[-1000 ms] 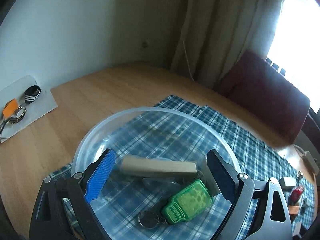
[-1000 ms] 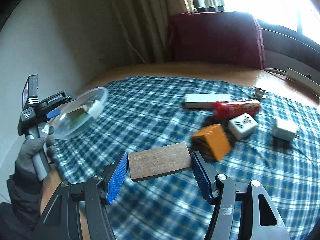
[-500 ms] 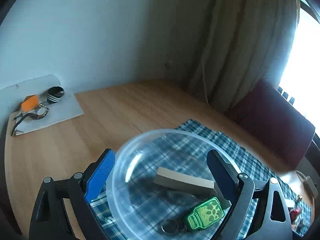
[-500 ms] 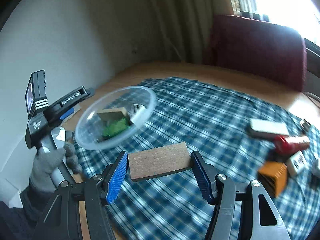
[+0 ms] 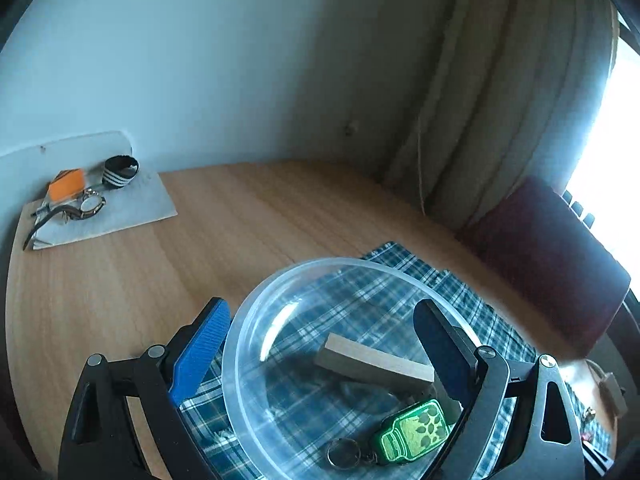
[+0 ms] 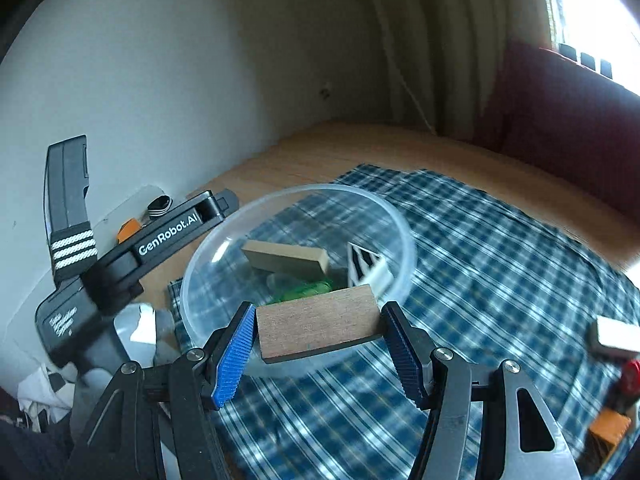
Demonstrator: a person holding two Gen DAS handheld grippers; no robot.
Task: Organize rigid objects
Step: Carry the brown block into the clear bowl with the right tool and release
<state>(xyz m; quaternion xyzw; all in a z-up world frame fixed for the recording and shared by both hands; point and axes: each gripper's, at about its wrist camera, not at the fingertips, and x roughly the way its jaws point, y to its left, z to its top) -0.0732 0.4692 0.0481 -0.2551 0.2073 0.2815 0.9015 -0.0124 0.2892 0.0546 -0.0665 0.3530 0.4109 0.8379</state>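
"GenRobot.AI" in white on the left gripper's [image 6: 208, 216] black arm, right wrist view; smaller white print lower on its body is too blurred to read. Four white stripes on its upright black part. Right gripper [image 6: 318, 350] is clamped on one brown wooden block [image 6: 318, 326], blue ribbed pads touching both ends, block level at the near rim of the clear plastic bowl [image 6: 404, 236]. Left gripper [image 5: 320, 344] has its fingers set wide, and the bowl [image 5: 240, 340] sits between them; its right finger crosses the bowl rim, whether it pinches it I cannot tell. Bowl is tilted, over the blue checked cloth [image 6: 500, 264] on the wooden table [image 5: 120, 280]. Inside the bowl: one pale wooden block [image 5: 372, 362], one green jar-shaped keychain [image 5: 414, 432] with one metal ring [image 5: 343, 451], one black-and-white striped piece [image 6: 366, 266]. Cloth's right edge: one white block [image 6: 616, 338], one red thing [image 6: 632, 376], one orange block [image 6: 610, 426], all partly cut off. Far table corner, a white sheet [image 5: 120, 216] carries one wristwatch [image 5: 86, 208], one orange item [image 5: 67, 184], one black-and-white striped roll [image 5: 120, 171].
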